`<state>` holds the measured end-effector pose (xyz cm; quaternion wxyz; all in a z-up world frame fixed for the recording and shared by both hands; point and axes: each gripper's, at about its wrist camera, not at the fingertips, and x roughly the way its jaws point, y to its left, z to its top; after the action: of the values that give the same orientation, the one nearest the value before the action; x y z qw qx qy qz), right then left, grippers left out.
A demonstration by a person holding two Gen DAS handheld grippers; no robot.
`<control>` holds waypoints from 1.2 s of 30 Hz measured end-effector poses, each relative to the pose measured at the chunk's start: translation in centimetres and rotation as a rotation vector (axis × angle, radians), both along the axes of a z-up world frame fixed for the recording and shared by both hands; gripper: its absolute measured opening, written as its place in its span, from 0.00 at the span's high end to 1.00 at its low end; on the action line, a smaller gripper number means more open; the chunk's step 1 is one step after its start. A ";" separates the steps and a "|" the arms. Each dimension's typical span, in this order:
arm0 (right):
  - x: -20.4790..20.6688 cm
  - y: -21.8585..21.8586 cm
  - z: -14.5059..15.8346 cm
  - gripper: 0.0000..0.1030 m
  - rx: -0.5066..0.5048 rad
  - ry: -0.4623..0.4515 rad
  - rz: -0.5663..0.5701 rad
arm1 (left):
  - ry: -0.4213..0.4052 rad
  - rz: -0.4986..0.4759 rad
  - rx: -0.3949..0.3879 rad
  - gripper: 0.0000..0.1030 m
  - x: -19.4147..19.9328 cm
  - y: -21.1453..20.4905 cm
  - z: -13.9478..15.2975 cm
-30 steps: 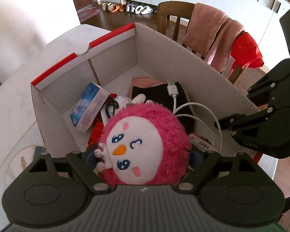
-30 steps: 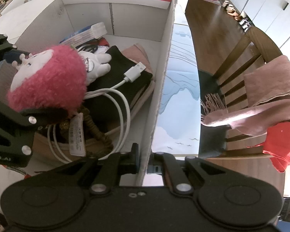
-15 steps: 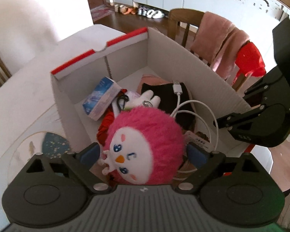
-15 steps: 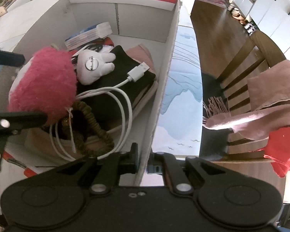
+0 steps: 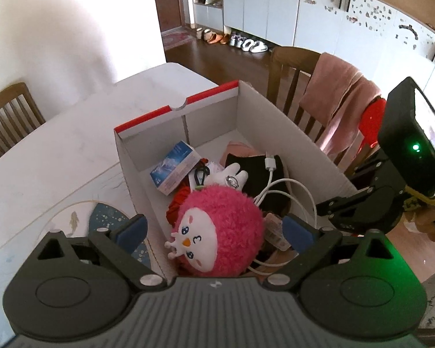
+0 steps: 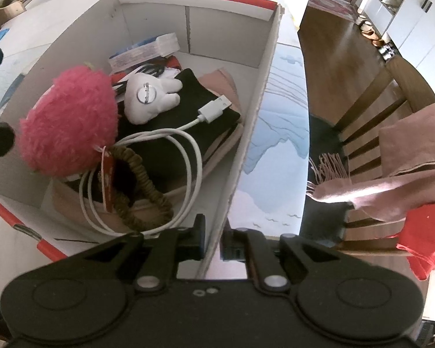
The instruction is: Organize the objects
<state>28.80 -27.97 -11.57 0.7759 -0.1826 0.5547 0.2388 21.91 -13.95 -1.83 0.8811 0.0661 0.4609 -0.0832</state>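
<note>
A pink round plush with a white face (image 5: 217, 232) (image 6: 69, 124) lies in the near end of the white cardboard box (image 5: 206, 98) (image 6: 258, 107). My left gripper (image 5: 214, 230) hovers above it. Its jaws are opening, and the blue pads stand well clear of the plush on both sides. My right gripper (image 6: 216, 242) is shut on the box's right wall, one finger inside and one outside. Also in the box are a white charging cable (image 6: 188, 150), a white plush hand (image 6: 150, 98), a black cloth (image 6: 194, 98), a brown hair tie (image 6: 142, 188) and a blue tissue packet (image 5: 174, 168).
The box stands on a white table (image 5: 58, 159) with a patterned mat (image 5: 101, 217) at its left. A wooden chair draped in pink cloth (image 5: 333, 101) (image 6: 406, 145) and red cloth (image 6: 426, 237) stands just past the right wall. Another chair (image 5: 8, 110) is at far left.
The left gripper let go of the pink plush, spread its jaws wider and rose away from the box. The plush now rests lower in the box. The right gripper held its place.
</note>
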 end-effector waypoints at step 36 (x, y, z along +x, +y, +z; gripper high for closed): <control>-12.7 -3.0 10.2 0.69 0.326 -0.217 -0.233 | -0.166 0.029 -0.123 0.03 -10.4 4.9 3.1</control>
<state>16.13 -30.96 -1.35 0.8726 -0.0142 0.4391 0.2132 11.47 -9.09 1.25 0.9198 0.0117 0.3811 -0.0930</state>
